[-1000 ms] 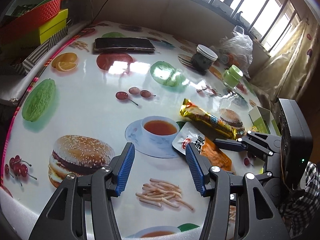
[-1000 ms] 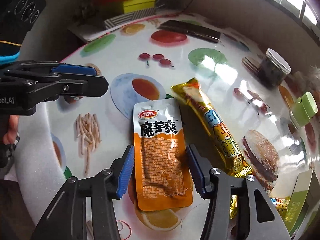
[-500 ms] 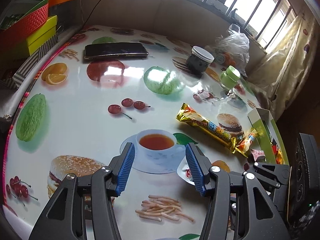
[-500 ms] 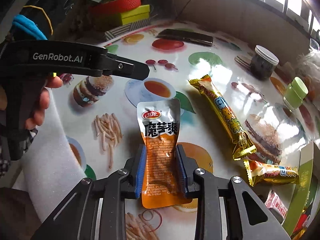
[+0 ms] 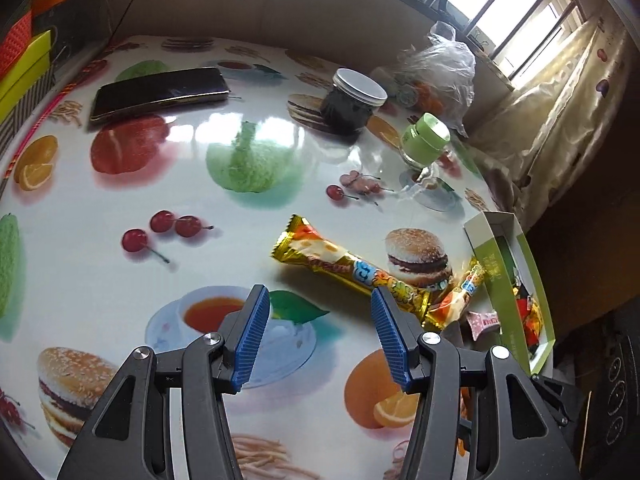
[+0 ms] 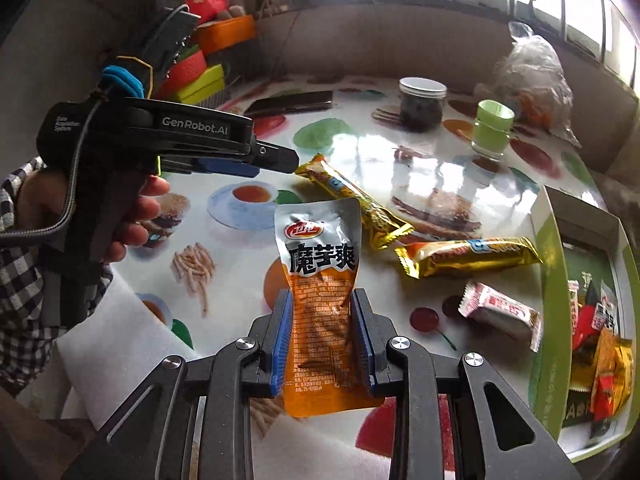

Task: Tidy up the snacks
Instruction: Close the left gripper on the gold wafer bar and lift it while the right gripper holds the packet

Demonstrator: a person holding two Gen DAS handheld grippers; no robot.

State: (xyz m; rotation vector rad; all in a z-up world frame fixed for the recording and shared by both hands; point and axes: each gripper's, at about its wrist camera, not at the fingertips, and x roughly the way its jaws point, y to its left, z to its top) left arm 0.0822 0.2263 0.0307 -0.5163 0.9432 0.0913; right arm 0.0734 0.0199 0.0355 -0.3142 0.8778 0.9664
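My right gripper [image 6: 323, 336] is shut on an orange and silver snack pouch [image 6: 320, 276] and holds it above the table. A long gold snack bar [image 5: 348, 270] lies on the table, also in the right wrist view [image 6: 356, 200]. A shorter gold bar [image 6: 468, 258] and a small pink and white candy [image 6: 500, 314] lie beside the green box [image 6: 550, 320], which holds several snacks. My left gripper [image 5: 318, 336] is open and empty, hovering just short of the long gold bar; it also shows in the right wrist view [image 6: 276, 160].
A phone [image 5: 160, 92], a dark jar with a white lid [image 5: 352, 106], a green-lidded jar [image 5: 426, 140] and a plastic bag [image 5: 440, 76] sit toward the table's far side. Stacked coloured boxes [image 6: 196, 76] stand at the far left.
My right gripper closed on the pouch and lifted it off the table. My left gripper moved right, toward the gold bar and the green box.
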